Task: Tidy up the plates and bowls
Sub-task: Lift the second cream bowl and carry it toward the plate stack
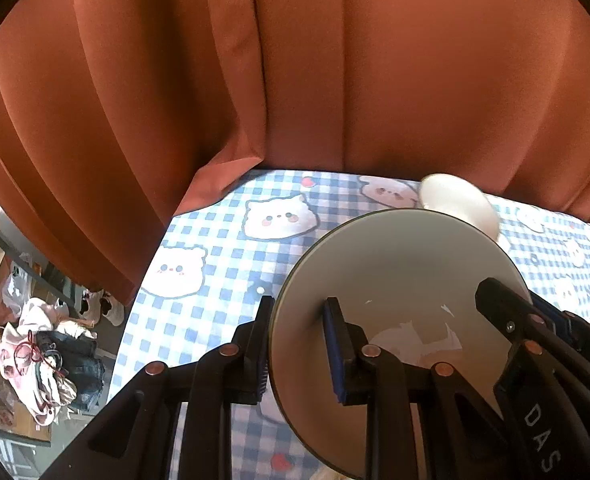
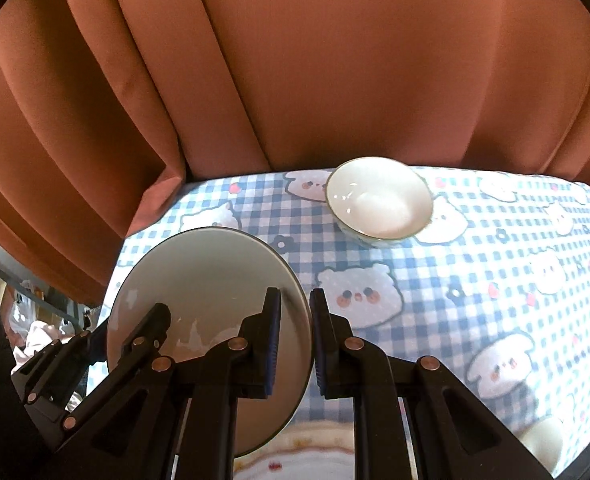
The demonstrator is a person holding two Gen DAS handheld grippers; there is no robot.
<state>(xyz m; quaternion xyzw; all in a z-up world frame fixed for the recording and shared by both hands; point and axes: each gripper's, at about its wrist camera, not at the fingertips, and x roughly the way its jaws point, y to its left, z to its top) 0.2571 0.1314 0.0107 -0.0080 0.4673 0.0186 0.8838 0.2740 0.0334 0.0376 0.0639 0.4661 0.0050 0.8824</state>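
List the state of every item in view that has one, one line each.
Grey plate: lifted off the table, held at opposite rims by both grippers.
Left gripper: shut on the plate's left rim.
Right gripper: shut on the plate's right rim.
White bowl: upright, empty, resting on the checked tablecloth.
Orange curtain: drawn behind the table.

The plate (image 2: 215,280) is pale grey with a thin dark rim. Beyond it, the bowl (image 2: 379,200) is white, edged dark green. The tablecloth (image 2: 475,248) under the plate is blue-and-white check with white cartoon animals. Behind it hangs a rust-orange curtain (image 2: 335,60).
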